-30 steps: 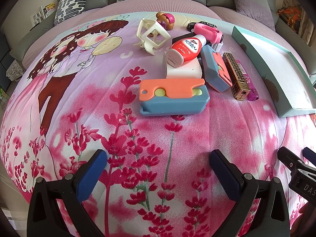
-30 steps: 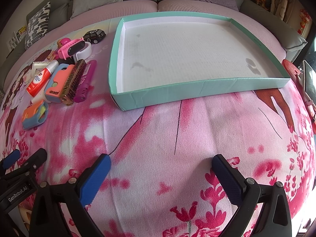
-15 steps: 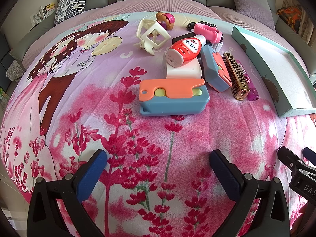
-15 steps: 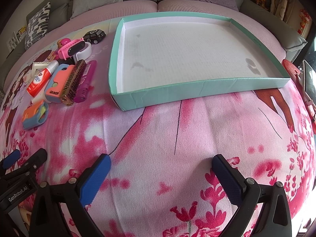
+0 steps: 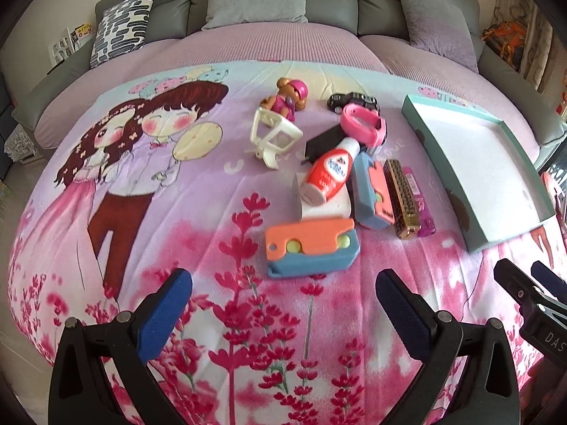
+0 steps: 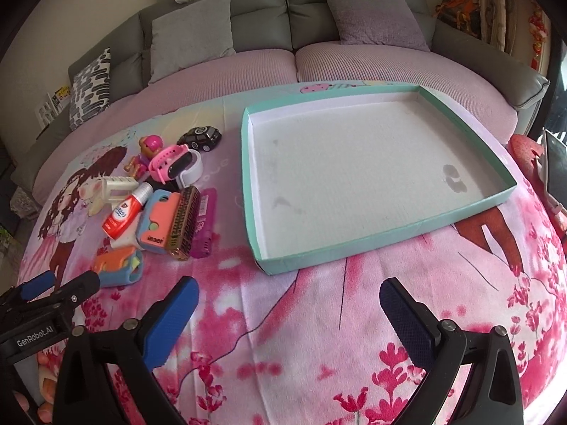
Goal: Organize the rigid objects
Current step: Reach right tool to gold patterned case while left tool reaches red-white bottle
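Both grippers, left gripper (image 5: pixel 283 297) and right gripper (image 6: pixel 288 302), gape empty; grabbing the orange-blue block (image 5: pixel 310 248) might topple the leaning bottle (image 5: pixel 329 177)

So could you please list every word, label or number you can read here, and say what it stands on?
"GenRobot.AI": on the left gripper's black body, seen from the right wrist.
"DAS", cut off by the frame edge: on the right gripper's black body, seen from the left wrist.
Red bottle: label print too blurred to read.
Orange-and-blue case: dark lettering, upside down, unreadable.
Gold harmonica: embossing unreadable.
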Demonstrator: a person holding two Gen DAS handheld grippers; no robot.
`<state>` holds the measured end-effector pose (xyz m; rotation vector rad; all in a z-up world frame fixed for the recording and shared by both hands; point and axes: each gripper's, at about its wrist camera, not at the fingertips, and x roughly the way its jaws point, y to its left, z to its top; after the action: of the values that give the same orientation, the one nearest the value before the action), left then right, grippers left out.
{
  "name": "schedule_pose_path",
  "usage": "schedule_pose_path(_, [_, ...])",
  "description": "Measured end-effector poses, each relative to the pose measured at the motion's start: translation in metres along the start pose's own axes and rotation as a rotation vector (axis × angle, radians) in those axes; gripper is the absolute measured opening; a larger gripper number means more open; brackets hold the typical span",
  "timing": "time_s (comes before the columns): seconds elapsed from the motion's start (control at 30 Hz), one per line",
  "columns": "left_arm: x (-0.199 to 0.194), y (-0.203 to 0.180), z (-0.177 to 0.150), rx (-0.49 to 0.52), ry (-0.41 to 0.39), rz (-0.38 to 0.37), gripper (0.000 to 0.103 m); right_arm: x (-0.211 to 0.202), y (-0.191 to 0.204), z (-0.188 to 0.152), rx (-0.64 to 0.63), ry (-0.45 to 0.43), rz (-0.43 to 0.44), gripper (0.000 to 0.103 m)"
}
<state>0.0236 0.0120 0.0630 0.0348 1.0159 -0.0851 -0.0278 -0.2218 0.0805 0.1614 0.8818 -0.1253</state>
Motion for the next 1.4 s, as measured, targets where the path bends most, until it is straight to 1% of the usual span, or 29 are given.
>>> schedule_pose_path(0.17, [-0.012, 0.012, 0.041, -0.022, -0.017, 0.035, 0.103, -0.016, 0.019, 0.038, -0.026, -0.074, 0.033, 0.103])
schedule_pose_path(0.33, [-0.01, 0.019, 0.069, -0.081, -0.033, 0.033, 0.103, -0.016, 0.038, 0.065, -0.067, -0.098, 0.053, 0.103])
schedule_pose_path(0.5, [0.0, 0.023, 0.078, -0.15, -0.03, 0.035, 0.103, -0.005, 0.052, 0.08, -0.092, -0.102, 0.094, 0.102])
schedule_pose_path(0.7, [0.013, 0.03, 0.07, -0.222, -0.023, 0.057, 0.102, 0.015, 0.065, 0.081, -0.121, -0.082, 0.115, 0.099])
schedule_pose_path(0.77, [0.018, 0.033, 0.066, -0.246, -0.021, 0.047, 0.102, 0.024, 0.068, 0.076, -0.136, -0.064, 0.121, 0.092])
schedule_pose_path(0.83, [0.024, 0.035, 0.061, -0.263, -0.016, 0.043, 0.102, 0.034, 0.07, 0.069, -0.142, -0.042, 0.125, 0.09])
schedule_pose_path(0.9, [0.03, 0.038, 0.057, -0.273, -0.009, 0.058, 0.102, 0.045, 0.07, 0.062, -0.14, -0.017, 0.134, 0.087])
schedule_pose_path(0.97, [0.036, 0.04, 0.053, -0.283, -0.002, 0.071, 0.102, 0.057, 0.072, 0.056, -0.148, 0.01, 0.134, 0.078])
schedule_pose_path(1.1, [0.043, 0.046, 0.046, -0.305, 0.0, 0.072, 0.102, 0.075, 0.075, 0.047, -0.151, 0.065, 0.165, 0.07])
schedule_pose_path(1.13, [0.044, 0.046, 0.045, -0.307, -0.001, 0.069, 0.102, 0.079, 0.075, 0.045, -0.151, 0.08, 0.17, 0.066])
schedule_pose_path(1.2, [0.045, 0.045, 0.043, -0.305, -0.003, 0.063, 0.102, 0.084, 0.077, 0.042, -0.154, 0.095, 0.172, 0.06])
schedule_pose_path(1.27, [0.045, 0.042, 0.043, -0.293, -0.007, 0.063, 0.102, 0.087, 0.079, 0.039, -0.158, 0.109, 0.188, 0.049])
schedule_pose_path(1.3, [0.044, 0.041, 0.043, -0.286, -0.014, 0.063, 0.102, 0.089, 0.079, 0.038, -0.159, 0.113, 0.187, 0.047])
schedule_pose_path(1.33, [0.043, 0.038, 0.044, -0.277, -0.023, 0.057, 0.102, 0.09, 0.079, 0.038, -0.161, 0.112, 0.183, 0.042])
schedule_pose_path(1.37, [0.042, 0.035, 0.045, -0.266, -0.031, 0.047, 0.101, 0.09, 0.079, 0.037, -0.161, 0.112, 0.181, 0.04])
schedule_pose_path(1.4, [0.042, 0.032, 0.046, -0.253, -0.036, 0.036, 0.096, 0.089, 0.078, 0.037, -0.157, 0.111, 0.184, 0.04])
